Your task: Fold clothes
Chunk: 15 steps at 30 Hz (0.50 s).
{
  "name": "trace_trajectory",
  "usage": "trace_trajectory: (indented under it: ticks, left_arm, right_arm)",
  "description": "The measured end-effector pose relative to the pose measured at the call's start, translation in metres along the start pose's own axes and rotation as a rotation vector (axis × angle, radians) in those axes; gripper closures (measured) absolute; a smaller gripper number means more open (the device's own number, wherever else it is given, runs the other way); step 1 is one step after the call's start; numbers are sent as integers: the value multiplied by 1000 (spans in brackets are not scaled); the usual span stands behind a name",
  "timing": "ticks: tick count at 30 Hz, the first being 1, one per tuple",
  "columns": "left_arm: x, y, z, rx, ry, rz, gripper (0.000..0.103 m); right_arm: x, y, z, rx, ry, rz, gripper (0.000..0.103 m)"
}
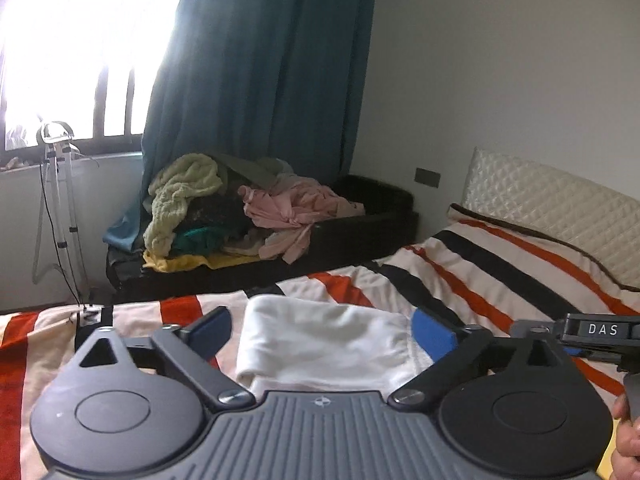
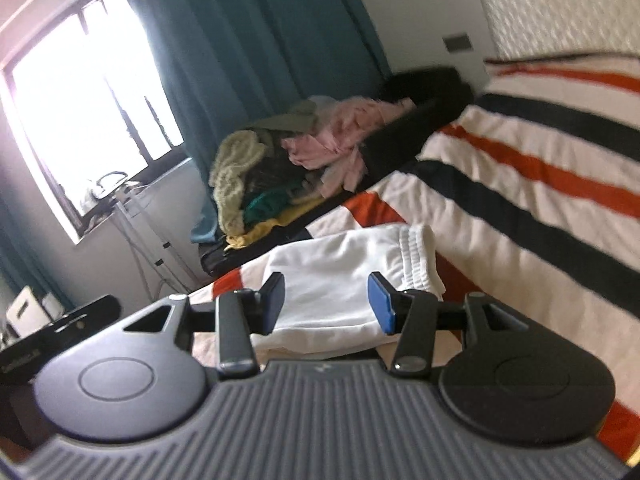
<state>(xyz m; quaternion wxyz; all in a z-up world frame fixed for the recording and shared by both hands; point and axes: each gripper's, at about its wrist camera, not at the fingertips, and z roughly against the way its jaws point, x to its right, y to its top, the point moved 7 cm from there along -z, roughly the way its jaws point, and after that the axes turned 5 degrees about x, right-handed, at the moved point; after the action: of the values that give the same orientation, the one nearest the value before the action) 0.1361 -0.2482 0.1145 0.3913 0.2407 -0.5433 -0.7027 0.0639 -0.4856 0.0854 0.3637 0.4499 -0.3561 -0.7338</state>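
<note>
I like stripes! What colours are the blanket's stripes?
Orange-red and black stripes on the cream striped blanket, clearest in the right wrist view.

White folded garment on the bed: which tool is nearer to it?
Hard to separate; the right looks slightly nearer. The right tool has its open fingers over the white folded garment's near part. The left tool straddles the garment's width, wide open.

Bright daylight pours in through the window [image 1: 68, 52], so strong that the glass looks pure white. The blue curtain [image 1: 260, 72] beside it stays dark. The wall [image 1: 500, 80] is softly lit. The right wrist picture is blurry and tilted, mostly on the striped bed cover [image 2: 540, 168]. Both pictures bend and go dark at the corners
</note>
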Motion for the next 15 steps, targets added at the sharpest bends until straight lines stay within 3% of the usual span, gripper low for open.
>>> trace_trajectory:
  ticks: [2, 4, 8, 15]
  left_arm:
    - [6, -4, 17, -5, -2, -12, 0]
    - [10, -11, 34, -18, 11, -8, 0]
    - [13, -20, 66, -8, -1, 23, 0]
    - [8, -39, 109, 52, 80, -46, 0]
  right_arm:
    - [-13, -3, 15, 3, 26, 68, 46]
    - [-21, -9, 30, 11, 44, 106, 15]
    - [-28, -25, 53, 32, 47, 132, 17]
    - [-38, -63, 72, 87, 33, 202, 17]
